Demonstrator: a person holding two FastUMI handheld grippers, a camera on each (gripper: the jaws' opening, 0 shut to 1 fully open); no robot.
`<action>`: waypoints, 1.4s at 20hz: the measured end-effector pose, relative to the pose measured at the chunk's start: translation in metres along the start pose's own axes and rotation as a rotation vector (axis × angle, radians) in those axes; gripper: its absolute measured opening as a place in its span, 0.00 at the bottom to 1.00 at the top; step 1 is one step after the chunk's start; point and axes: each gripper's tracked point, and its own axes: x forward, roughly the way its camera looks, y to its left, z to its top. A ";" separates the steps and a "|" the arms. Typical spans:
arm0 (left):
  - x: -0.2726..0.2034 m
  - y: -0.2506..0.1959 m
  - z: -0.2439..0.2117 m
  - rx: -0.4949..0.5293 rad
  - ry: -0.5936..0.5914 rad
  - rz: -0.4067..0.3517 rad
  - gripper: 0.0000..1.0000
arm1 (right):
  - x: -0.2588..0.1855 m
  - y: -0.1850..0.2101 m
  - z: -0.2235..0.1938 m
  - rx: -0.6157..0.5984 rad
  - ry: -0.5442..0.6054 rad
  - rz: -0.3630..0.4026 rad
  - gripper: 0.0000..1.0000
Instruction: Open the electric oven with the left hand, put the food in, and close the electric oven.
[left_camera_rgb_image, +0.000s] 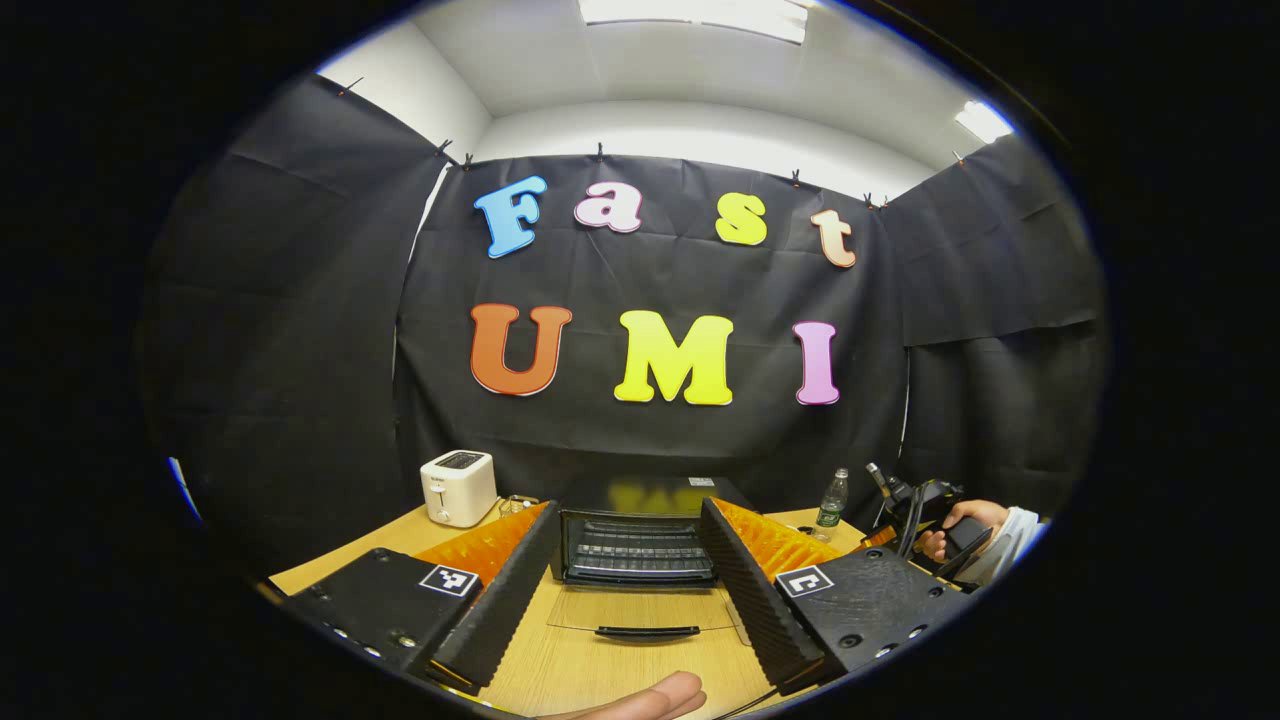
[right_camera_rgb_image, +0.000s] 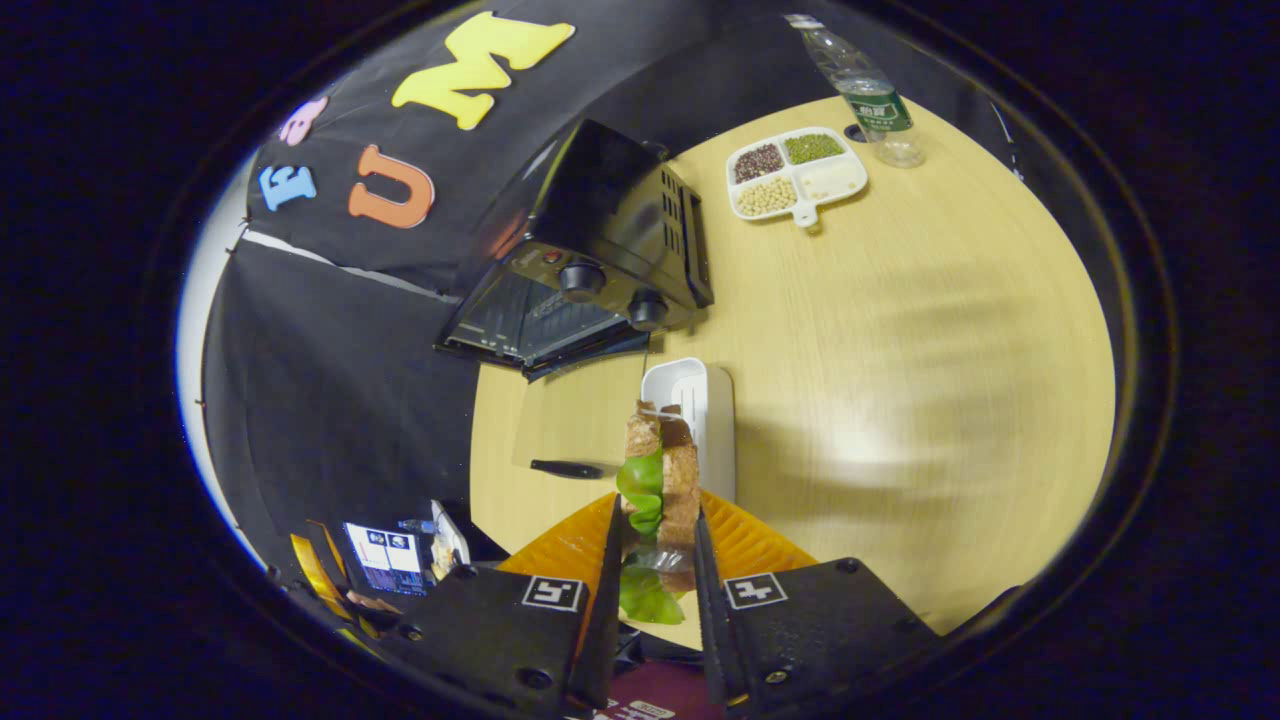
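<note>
Table (right_camera_rgb_image: 900, 330): sandwich (right_camera_rgb_image: 662, 480) clamped in right tongs (right_camera_rgb_image: 655, 560), oven (right_camera_rgb_image: 590, 260) beyond.

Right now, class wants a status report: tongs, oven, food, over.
Left tongs open, empty. Right tongs shut on sandwich. Oven door down, rack bare. Nothing blocking.

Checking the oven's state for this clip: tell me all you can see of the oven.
The oven is a small black box, apparently metal, standing on the wooden table against the booth wall. Its glass door is folded fully down onto the table, handle toward the camera, showing a wire rack inside. The right gripper view shows two knobs on its front and vent slots on its side. Nothing grips it.
</note>
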 end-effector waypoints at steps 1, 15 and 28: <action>-0.005 0.005 0.000 0.004 -0.006 0.007 0.93 | -0.003 0.008 -0.006 -0.007 -0.016 0.006 0.38; -0.053 0.066 -0.012 0.008 -0.014 0.013 0.92 | 0.075 0.134 -0.046 0.193 -0.366 0.296 0.38; -0.053 0.104 -0.019 0.021 0.008 0.006 0.92 | 0.181 0.197 0.029 0.466 -0.705 0.382 0.37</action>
